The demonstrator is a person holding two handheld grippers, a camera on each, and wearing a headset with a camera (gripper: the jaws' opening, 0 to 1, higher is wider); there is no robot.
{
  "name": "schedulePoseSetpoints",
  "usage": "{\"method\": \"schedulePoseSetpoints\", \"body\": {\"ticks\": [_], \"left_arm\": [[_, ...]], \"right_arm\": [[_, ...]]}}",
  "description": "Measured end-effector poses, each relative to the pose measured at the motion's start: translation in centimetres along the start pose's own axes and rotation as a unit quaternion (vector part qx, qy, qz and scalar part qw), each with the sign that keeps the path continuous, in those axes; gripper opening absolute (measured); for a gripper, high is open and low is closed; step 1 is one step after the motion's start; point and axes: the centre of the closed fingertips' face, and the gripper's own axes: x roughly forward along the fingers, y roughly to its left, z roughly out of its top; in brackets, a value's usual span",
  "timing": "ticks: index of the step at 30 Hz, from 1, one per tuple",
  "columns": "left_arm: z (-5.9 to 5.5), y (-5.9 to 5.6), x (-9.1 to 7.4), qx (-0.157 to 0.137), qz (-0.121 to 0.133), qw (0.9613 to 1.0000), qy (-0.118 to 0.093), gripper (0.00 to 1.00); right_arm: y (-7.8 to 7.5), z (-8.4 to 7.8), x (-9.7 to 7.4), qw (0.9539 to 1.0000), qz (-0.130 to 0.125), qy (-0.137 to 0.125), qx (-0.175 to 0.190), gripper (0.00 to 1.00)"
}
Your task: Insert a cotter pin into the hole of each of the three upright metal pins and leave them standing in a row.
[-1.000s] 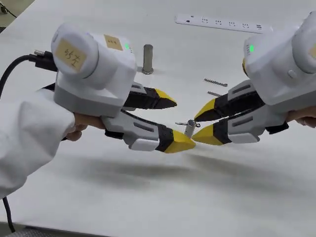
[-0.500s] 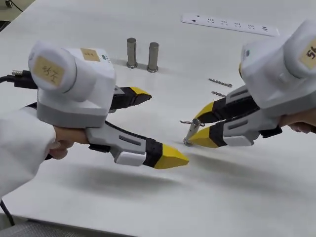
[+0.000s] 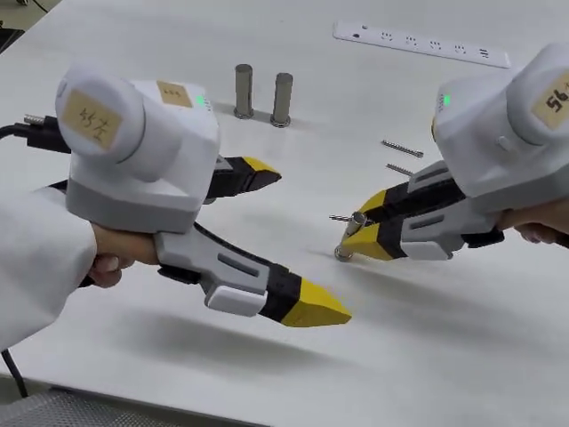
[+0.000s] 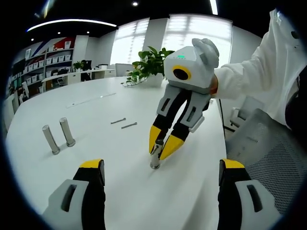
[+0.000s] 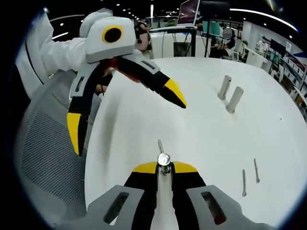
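My right gripper [image 3: 366, 233] [image 5: 164, 166] is shut on a metal pin [image 3: 350, 235] [image 4: 155, 156] [image 5: 164, 160] that leans with its foot on the white table [image 3: 293, 196]. A cotter pin [image 3: 341, 217] [image 5: 159, 145] sticks through the hole near its top. My left gripper [image 3: 298, 240] [image 4: 160, 167] stands wide open to the left of that pin, with nothing between its jaws. Two more metal pins [image 3: 243, 91] [image 3: 282, 99] [image 4: 50, 139] [image 4: 67, 132] [image 5: 224, 87] [image 5: 234, 99] stand upright side by side at the back. Two loose cotter pins [image 3: 402, 149] [image 3: 399, 169] [image 4: 118, 120] [image 4: 128, 125] [image 5: 243, 182] [image 5: 256, 170] lie flat on the table.
A white power strip [image 3: 421, 44] lies along the table's far edge. A black cable [image 3: 16, 131] runs from the left gripper's back. A mesh chair [image 4: 268, 153] stands at the table's near side.
The right gripper has lowered the metal pin a little, its foot now on the table. The left gripper stays open and apart from it. The camera has shifted slightly.
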Motion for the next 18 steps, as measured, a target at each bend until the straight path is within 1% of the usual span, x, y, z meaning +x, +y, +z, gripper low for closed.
{"method": "schedulePoseSetpoints", "body": {"ticks": [3,6,12,17,18], "left_arm": [[0.6,0.2,-0.2,0.003,0.002,1.0,-0.007,0.99],[0.5,0.3,-0.4,0.014,0.003,0.9999,0.001,0.99],[1.0,0.6,-0.9,0.018,0.006,0.9998,-0.002,0.99],[1.3,1.2,-1.4,0.019,0.021,0.9996,-0.003,0.99],[1.4,1.3,-1.4,0.019,0.022,0.9996,-0.004,0.99]], "right_arm": [[-0.4,0.1,0.1,1.0,0.003,-0.003,0.003,0.05],[-0.4,0.2,0.1,1.0,0.005,-0.004,0.003,0.04],[-0.9,0.6,0.1,0.9999,-0.012,-0.011,0.005,0.04],[-2.6,1.7,0.2,0.9989,-0.039,-0.019,0.018,0.04],[-2.8,2.0,0.3,0.9988,-0.041,-0.021,0.018,0.04]]}}
